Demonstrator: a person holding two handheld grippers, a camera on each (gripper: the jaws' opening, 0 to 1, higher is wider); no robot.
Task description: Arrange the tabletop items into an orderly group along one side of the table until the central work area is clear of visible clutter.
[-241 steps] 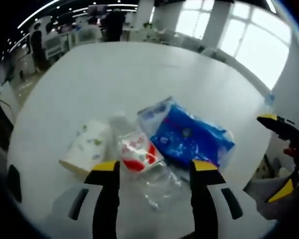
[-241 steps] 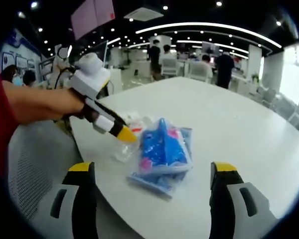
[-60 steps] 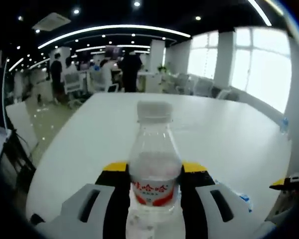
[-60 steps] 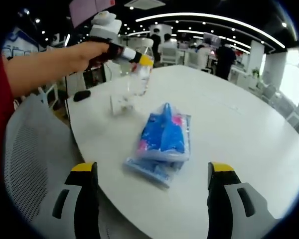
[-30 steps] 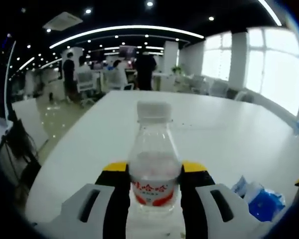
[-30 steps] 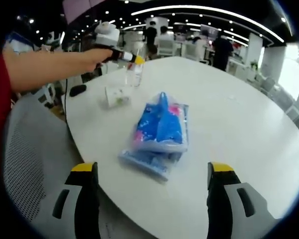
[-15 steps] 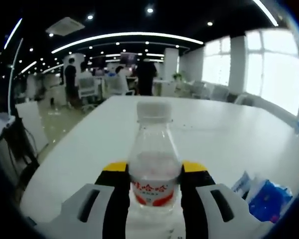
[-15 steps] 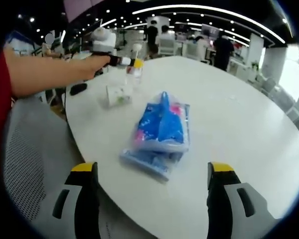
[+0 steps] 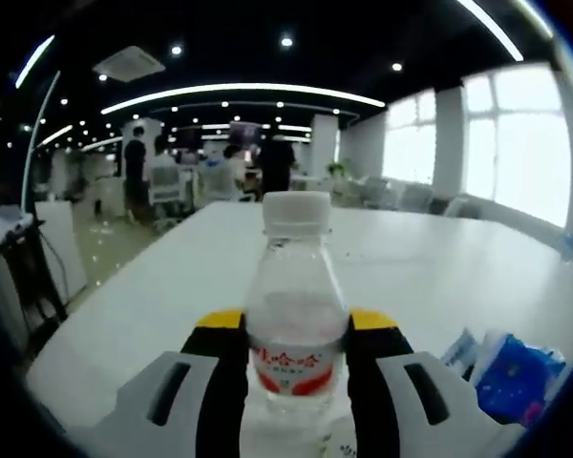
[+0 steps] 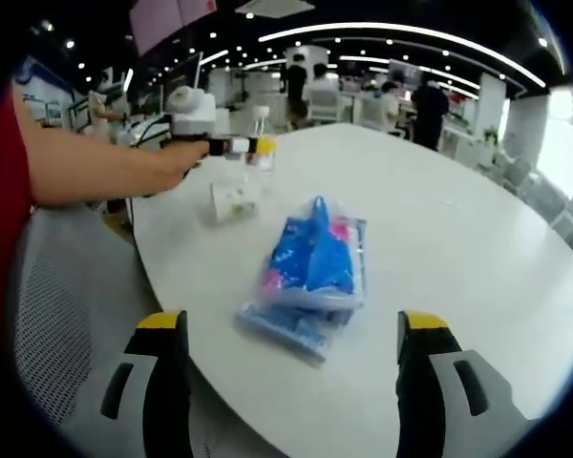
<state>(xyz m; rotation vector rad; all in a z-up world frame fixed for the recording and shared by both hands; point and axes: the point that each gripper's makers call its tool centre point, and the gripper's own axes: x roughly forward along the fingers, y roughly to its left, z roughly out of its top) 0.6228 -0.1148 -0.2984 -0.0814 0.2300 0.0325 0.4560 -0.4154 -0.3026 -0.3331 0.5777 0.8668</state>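
Note:
A clear water bottle [image 9: 296, 367] with a white cap and a red-and-white label stands upright between my left gripper's [image 9: 296, 324] yellow-tipped jaws, which are shut on it. In the right gripper view the same bottle [image 10: 261, 143] is held low by the left gripper [image 10: 241, 146], just beyond a small white tissue pack [image 10: 231, 201]; whether its base touches the table is unclear. A blue plastic pack [image 10: 311, 269] lies near the table's rounded end, also seen at the left gripper view's lower right as the blue pack [image 9: 516, 377]. My right gripper [image 10: 291, 329] hovers open before the blue pack, holding nothing.
The white table [image 10: 458, 286] stretches far back to the right. A grey mesh chair [image 10: 48, 315] sits at the table's near end, below the person's bare arm [image 10: 95, 172]. Desks, chairs and standing people [image 9: 267, 167] fill the office behind.
The bottle lay on the table 8 s ago; since then the left gripper gripped it, stood it upright and carried it past the tissue pack, lowering it lately. The right gripper stayed open.

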